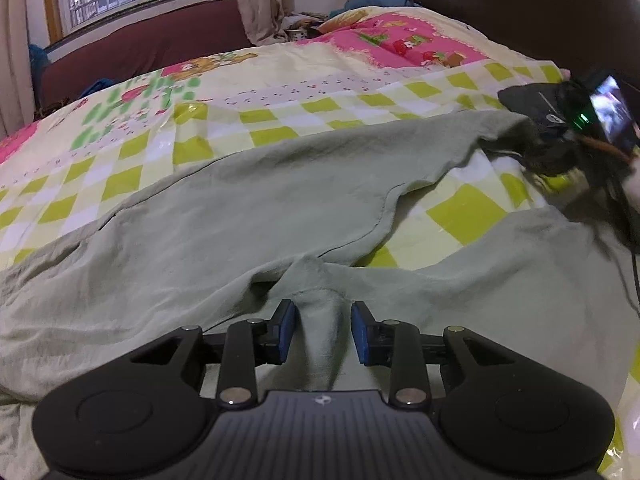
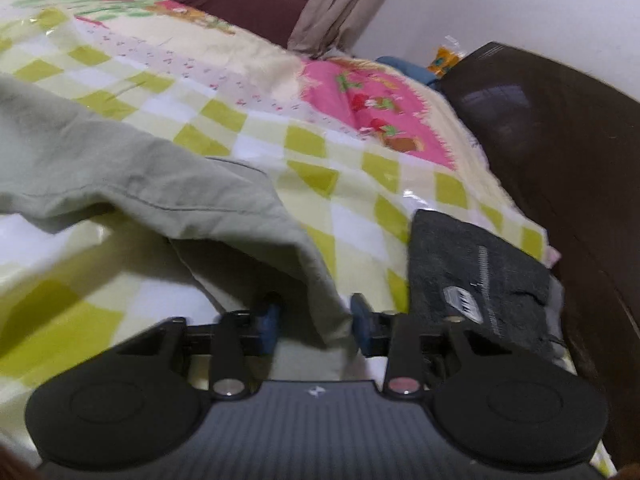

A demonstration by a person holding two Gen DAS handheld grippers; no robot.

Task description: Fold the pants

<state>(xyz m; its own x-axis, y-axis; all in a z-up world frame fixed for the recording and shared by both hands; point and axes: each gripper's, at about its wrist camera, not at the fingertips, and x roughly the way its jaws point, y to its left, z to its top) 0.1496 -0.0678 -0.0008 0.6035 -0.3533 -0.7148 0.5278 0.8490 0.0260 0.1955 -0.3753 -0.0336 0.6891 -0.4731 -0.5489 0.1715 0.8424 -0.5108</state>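
**Trousers gripped at two points for the first fold**

Fabric is gathered in both claws. The left gripper (image 1: 324,330) is closed on a raised ridge of the pale sage-green cotton pants (image 1: 280,200). Its blue pads are set a little apart, and the pinched fold fills the gap between them. From the seams meeting just ahead of this claw, the ridge is judged to lie near the crotch, a hold that would anchor the middle of the garment.

The right gripper (image 2: 314,320) is clamped on the hem end of one leg. The cloth is draped over the claw's left pad and is lifted clear of the surface, with a shadow cast beneath it. That raised hold is read as a way to carry this leg across onto the other one, which is spread flat ahead of and to the left of the left claw.

The pants are laid on the glossy yellow-green and white checked bed cover (image 1: 280,120), which runs beyond both claws. A dark grey folded garment with a zip (image 2: 480,276) is seen just right of the right claw, apart from the pants.

No basket, drawer or other container is seen in either view.
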